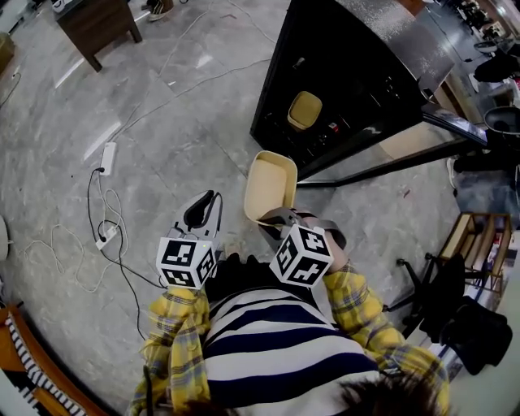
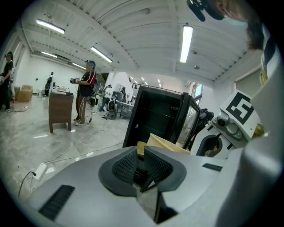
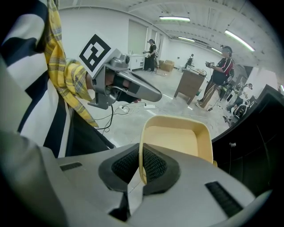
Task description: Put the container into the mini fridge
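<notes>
A cream-yellow open container (image 1: pixel 270 185) hangs above the floor in front of the black mini fridge (image 1: pixel 341 73), whose door stands open to the right. My right gripper (image 1: pixel 276 216) is shut on the container's near rim. In the right gripper view the thin wall (image 3: pixel 175 139) is pinched between the pads of the right gripper (image 3: pixel 141 162). My left gripper (image 1: pixel 210 203) hovers just left of the container, holding nothing, its jaws together with only a thin slit. In the left gripper view, the left gripper (image 2: pixel 140 153) points at the fridge (image 2: pixel 157 117), with the container (image 2: pixel 166 144) just beyond it.
A second yellow container (image 1: pixel 305 110) sits on a shelf inside the fridge. A power strip (image 1: pixel 107 157) and loose cables lie on the floor to the left. A wooden cabinet (image 1: pixel 93 20) stands far left. Black chairs and bags (image 1: pixel 455 309) crowd the right. A person (image 2: pixel 86 91) stands by the cabinet.
</notes>
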Tool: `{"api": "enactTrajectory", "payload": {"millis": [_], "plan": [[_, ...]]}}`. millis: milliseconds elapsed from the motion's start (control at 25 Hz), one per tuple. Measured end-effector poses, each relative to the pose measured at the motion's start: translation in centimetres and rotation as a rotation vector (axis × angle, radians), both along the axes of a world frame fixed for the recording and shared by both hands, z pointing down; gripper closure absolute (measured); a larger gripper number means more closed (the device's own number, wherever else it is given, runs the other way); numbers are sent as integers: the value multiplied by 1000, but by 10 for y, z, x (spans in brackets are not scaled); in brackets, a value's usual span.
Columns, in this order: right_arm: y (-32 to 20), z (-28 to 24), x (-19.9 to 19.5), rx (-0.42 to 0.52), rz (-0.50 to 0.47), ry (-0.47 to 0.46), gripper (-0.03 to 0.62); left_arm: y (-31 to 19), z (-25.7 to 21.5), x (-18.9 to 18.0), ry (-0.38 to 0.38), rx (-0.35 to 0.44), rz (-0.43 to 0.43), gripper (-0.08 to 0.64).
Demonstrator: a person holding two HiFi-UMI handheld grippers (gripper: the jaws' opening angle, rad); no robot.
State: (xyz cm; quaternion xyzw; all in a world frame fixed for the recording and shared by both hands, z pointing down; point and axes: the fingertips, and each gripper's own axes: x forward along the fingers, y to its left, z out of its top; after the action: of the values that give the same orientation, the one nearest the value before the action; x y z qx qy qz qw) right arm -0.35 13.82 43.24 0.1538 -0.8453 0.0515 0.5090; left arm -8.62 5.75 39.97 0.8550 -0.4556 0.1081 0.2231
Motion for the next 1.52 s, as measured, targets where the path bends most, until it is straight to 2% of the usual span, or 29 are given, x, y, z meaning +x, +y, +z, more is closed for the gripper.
{"api": "enactTrajectory", "payload": {"millis": [160, 360, 720, 1120, 1520], "plan": [[-28, 2, 0, 20, 46, 16, 563, -21, 1, -4, -10, 4, 33, 503], [-56, -3, 8, 26, 67, 23, 563, -42, -2, -5, -3, 8, 31, 503], [-111, -19, 41, 54, 60, 55, 563, -86, -20, 25, 20, 35, 17, 503], [-171, -52, 73, 102, 47, 101, 563, -140, -50, 67, 33, 88, 69, 503], [-227, -84, 102, 153, 60, 145, 563, -184, -79, 93, 44, 145, 86, 503]]}}
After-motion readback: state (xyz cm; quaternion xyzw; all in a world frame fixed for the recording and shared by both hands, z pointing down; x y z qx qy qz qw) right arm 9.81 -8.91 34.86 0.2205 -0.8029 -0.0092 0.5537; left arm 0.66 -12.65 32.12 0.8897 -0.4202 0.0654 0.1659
